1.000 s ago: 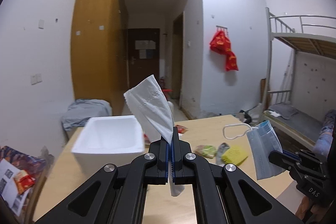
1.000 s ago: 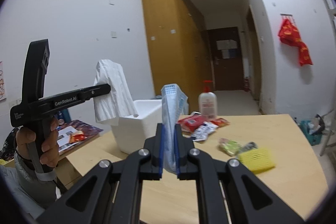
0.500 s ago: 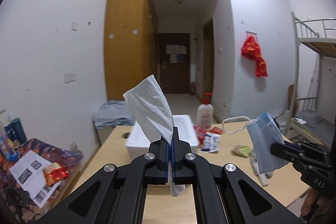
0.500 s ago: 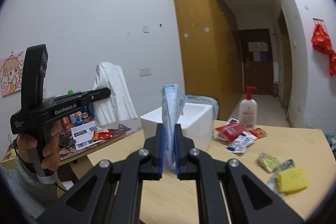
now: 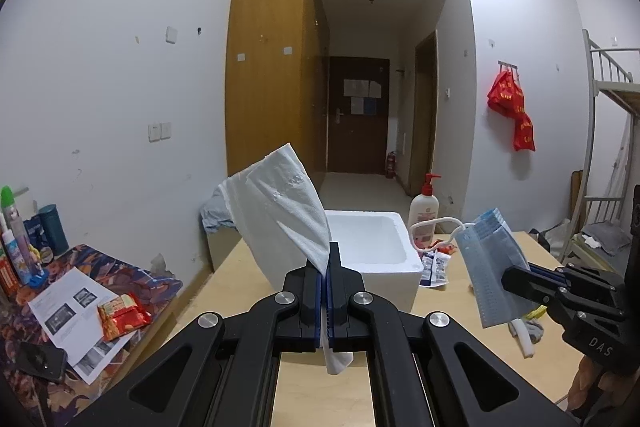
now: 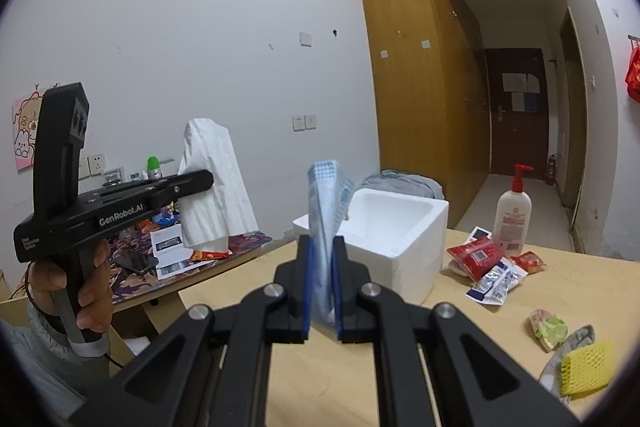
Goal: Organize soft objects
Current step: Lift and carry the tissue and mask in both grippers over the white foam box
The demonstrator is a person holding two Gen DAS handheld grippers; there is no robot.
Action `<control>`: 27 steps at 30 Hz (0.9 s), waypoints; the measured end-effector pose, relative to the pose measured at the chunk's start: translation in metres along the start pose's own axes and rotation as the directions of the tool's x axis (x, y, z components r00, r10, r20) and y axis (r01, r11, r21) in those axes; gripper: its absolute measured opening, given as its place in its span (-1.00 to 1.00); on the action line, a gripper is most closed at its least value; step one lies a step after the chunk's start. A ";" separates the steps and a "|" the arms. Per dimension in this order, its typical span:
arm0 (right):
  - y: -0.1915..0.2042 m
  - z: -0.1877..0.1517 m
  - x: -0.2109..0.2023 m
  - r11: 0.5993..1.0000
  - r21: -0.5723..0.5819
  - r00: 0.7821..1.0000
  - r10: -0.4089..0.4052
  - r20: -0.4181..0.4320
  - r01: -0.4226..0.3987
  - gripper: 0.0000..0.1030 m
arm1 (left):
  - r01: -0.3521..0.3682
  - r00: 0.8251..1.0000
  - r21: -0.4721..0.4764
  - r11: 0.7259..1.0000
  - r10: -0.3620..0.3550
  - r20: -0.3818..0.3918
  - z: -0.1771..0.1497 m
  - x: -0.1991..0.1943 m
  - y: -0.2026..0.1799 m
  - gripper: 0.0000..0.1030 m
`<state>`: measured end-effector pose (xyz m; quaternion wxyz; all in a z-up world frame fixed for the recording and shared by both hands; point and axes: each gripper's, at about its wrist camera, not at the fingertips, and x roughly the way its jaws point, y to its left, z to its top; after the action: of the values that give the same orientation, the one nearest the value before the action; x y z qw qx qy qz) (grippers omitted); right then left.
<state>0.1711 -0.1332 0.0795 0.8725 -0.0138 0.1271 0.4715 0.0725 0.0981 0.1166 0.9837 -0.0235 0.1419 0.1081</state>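
Observation:
My left gripper [image 5: 324, 259] is shut on a white tissue [image 5: 284, 211] and holds it up above the near side of the wooden table [image 5: 320, 387]. It also shows in the right wrist view [image 6: 200, 183] with the tissue [image 6: 214, 195] hanging from it. My right gripper [image 6: 322, 247] is shut on a blue face mask [image 6: 326, 203], seen from the left wrist view [image 5: 490, 267] at the right. A white foam box [image 5: 376, 251] stands open on the table beyond both grippers.
A lotion pump bottle [image 6: 514, 215], snack packets [image 6: 480, 259], a grey sock [image 6: 572, 351] and a yellow foam net [image 6: 588, 367] lie on the table at the right. A side table [image 5: 80, 295] with papers, a phone and bottles stands at the left.
Both grippers have pulled back and swung left, still holding the tissue and the mask. The foam box now lies further off, and the side table has come into view.

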 end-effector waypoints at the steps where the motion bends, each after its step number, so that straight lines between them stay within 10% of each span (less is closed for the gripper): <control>1: 0.000 0.000 0.001 1.000 0.000 1.000 -0.001 -0.001 0.001 -0.78 | 0.002 1.000 0.000 1.000 -0.002 -0.001 0.000 0.001 0.000 -0.97; 27: -0.015 0.044 0.038 0.999 -0.017 1.000 -0.030 -0.009 0.030 -0.78 | 0.033 0.999 0.021 0.999 -0.032 -0.025 0.028 0.059 0.004 -0.97</control>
<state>0.2128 -0.1041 0.1116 0.8788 -0.0253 0.1271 0.4593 0.1348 0.1166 0.1267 0.9837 -0.0164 0.1548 0.0903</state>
